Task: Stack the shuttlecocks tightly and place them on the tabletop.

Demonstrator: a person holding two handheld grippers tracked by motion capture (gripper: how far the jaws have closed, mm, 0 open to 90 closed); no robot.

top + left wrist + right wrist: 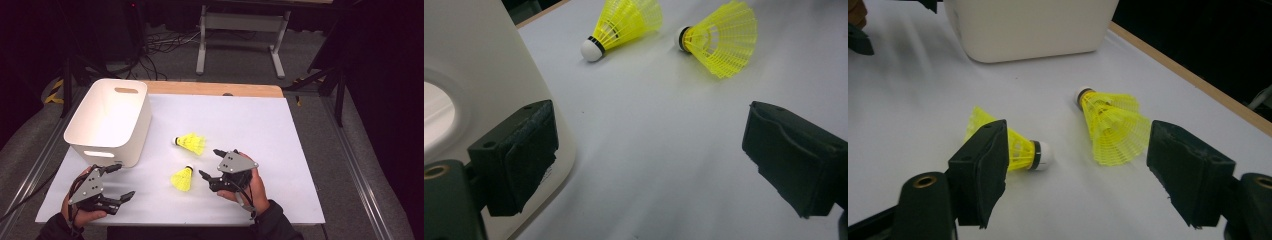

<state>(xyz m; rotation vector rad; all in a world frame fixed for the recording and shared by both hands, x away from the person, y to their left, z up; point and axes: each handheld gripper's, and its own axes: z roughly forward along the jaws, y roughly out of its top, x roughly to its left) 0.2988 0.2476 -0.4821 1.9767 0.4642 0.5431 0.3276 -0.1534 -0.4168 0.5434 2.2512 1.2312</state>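
Two yellow plastic shuttlecocks lie on the white table sheet [260, 125]. The far shuttlecock [191, 143] [624, 22] [1110, 125] points its white cork toward the bin. The near shuttlecock [182, 178] [721, 40] [1018, 147] has its cork aimed away from the person. My right gripper [209, 162] [1083, 175] stands open just right of the near shuttlecock, whose skirt is partly hidden behind one jaw. My left gripper [125, 180] [654, 155] is open at the front left, close to the bin's near corner, with nothing between its jaws.
A white plastic bin [107, 120] [479, 75] [1033, 25] with handle slots stands at the left on the sheet. A wooden table edge [215, 89] runs along the back. Beyond it are a metal stand and cables on the floor.
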